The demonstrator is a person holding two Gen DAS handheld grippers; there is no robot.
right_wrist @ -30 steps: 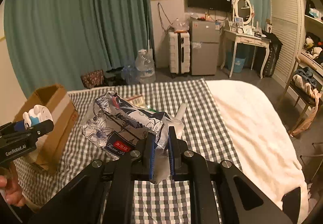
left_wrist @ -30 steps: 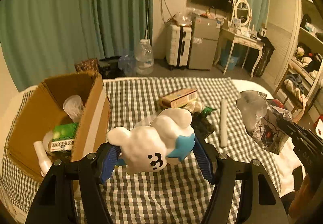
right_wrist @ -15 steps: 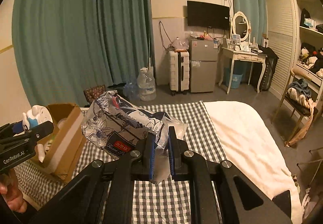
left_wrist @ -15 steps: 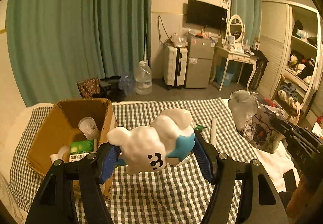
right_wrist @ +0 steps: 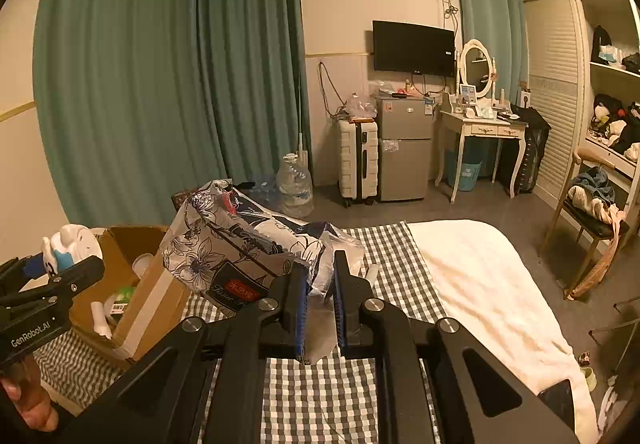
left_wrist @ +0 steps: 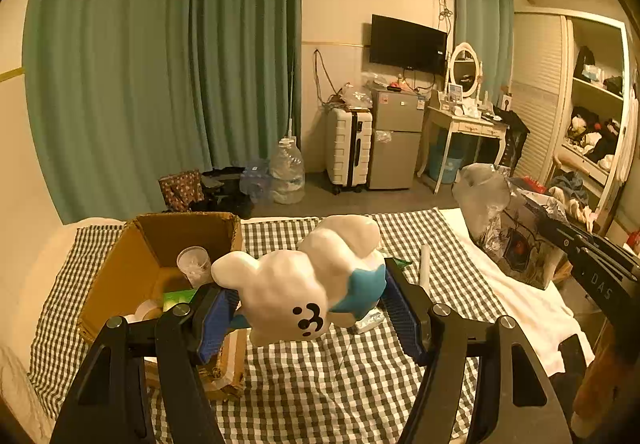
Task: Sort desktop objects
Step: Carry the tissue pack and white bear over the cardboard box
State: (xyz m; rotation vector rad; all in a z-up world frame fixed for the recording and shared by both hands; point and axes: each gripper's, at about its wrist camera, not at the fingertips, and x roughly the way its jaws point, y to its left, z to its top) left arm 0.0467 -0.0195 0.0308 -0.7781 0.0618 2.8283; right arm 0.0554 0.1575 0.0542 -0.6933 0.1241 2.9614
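Left hand-held gripper [left_wrist: 308, 308] pinches the white plush toy [left_wrist: 304, 276] above the table, just right of the cardboard box [left_wrist: 120, 276]; right hand-held gripper [right_wrist: 320, 304] clamps the floral bag [right_wrist: 236, 248], both likely box-bound.

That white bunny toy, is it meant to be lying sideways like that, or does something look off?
The bunny toy lies on its side between the left gripper jaws, face turned toward the camera, ears pointing left. It is tilted only because it is clamped and lifted above the checked cloth. Nothing looks spilled or broken.
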